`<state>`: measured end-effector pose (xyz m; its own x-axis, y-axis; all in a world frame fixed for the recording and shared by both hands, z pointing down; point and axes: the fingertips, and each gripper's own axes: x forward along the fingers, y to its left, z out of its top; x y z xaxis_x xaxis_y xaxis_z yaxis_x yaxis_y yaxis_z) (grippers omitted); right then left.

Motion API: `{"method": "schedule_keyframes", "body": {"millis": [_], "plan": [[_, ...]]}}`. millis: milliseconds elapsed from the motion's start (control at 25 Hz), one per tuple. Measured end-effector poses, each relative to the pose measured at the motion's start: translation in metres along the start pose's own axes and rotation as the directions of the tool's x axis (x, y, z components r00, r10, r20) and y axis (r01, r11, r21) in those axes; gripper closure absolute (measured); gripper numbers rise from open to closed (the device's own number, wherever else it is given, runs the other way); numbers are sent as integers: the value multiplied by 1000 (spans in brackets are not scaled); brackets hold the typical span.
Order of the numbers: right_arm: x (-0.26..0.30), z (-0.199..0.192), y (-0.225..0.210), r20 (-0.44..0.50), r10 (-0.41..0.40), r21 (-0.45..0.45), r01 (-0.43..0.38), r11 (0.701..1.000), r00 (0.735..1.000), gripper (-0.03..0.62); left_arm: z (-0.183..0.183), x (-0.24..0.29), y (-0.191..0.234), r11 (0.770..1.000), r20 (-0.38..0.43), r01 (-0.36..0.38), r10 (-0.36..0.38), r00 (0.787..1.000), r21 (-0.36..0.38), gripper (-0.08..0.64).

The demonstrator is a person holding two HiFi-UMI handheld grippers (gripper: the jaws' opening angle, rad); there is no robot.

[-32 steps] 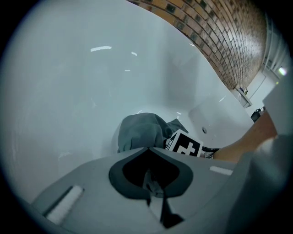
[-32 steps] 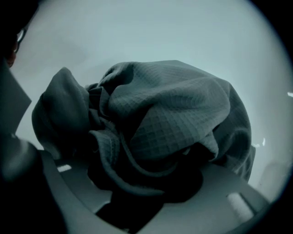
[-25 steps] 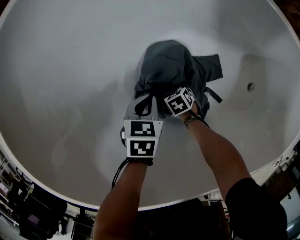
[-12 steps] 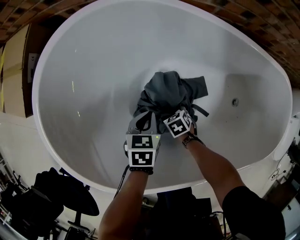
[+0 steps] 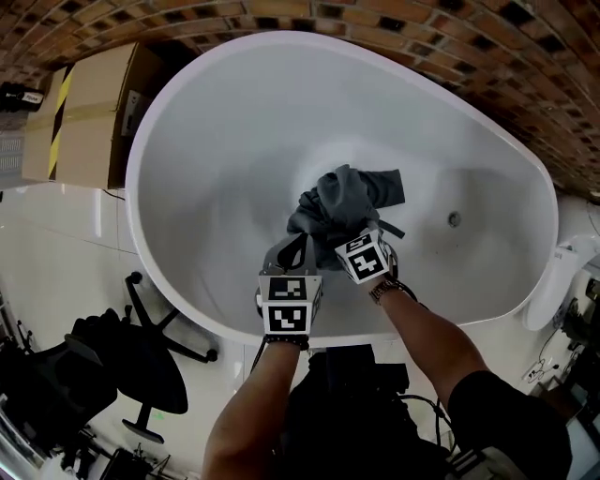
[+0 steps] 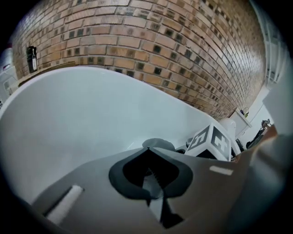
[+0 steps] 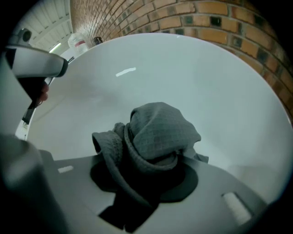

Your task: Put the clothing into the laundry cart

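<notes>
Both grippers have risen, lifting the clothing (image 5: pixel 347 197) above the tub (image 5: pixel 234 141). My right gripper (image 5: pixel 347 232) is clamped on the bunched grey cloth. My left gripper (image 5: pixel 286 251), just beside it, is closed on nothing.

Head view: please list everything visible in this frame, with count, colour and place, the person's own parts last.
bathtub: one, white, centre of the view, against the wall
clothing: one bunched piece, dark grey, over the tub's middle
brick wall: one, brown, along the top
cardboard box: one, tan with yellow-black tape, upper left beside the tub
office chair: one, black, lower left on the white floor
left tongs: one, grey, jaws together, just left of the clothing
right tongs: one, grey, jaws closed on the clothing
forearms: two, bare, reaching in from the bottom edge
wristwatch: one, dark, right wrist
</notes>
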<state>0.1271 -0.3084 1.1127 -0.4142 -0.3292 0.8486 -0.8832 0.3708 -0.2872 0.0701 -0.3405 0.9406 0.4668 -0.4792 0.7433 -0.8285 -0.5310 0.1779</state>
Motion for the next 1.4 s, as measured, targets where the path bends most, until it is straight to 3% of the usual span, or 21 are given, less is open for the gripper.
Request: {"method": "schedule_keyframes", "body": {"millis": [520, 840, 1200, 1400], "plan": [[-184, 92, 70, 142, 22, -21, -19, 1000, 990, 416, 85, -149, -24, 999, 71, -45, 45, 996, -8, 558], [-322, 179, 142, 304, 76, -89, -52, 995, 950, 416, 127, -258, -21, 993, 166, -105, 114, 979, -58, 558], [-463, 276, 257, 453, 201, -260, -86, 962, 869, 417, 178, -420, -5, 971, 326, -197, 231, 916, -136, 558], [-527, 314, 325, 496, 291, -363, -109, 925, 818, 417, 195, -502, 2, 949, 401, -251, 308, 863, -189, 558]]}}
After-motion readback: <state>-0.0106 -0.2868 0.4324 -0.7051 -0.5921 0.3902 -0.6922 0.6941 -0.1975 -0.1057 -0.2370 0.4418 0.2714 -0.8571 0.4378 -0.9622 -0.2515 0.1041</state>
